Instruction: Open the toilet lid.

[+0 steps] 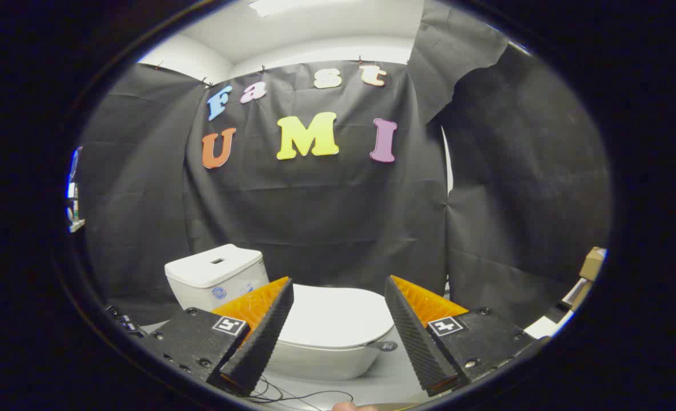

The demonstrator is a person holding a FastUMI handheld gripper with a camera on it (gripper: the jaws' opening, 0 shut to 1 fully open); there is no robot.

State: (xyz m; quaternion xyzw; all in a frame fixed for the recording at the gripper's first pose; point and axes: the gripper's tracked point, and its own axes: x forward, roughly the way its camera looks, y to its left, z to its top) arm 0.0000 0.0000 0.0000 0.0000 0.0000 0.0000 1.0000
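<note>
Gripper (pixel 338 291) fingers stand wide apart, holding nothing. Between and just beyond them lies the closed white plastic toilet lid (pixel 338 317), its small dark tab (pixel 385 345) alongside. Approach low; hook the tab, lift evenly.

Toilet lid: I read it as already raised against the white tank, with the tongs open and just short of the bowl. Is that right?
Not quite. The gripper view shows the white plastic toilet lid lying closed flat on the white ceramic bowl, not raised. The rest holds: the tongs are open just short of it, touching nothing, and the white ceramic tank stands behind.
</note>
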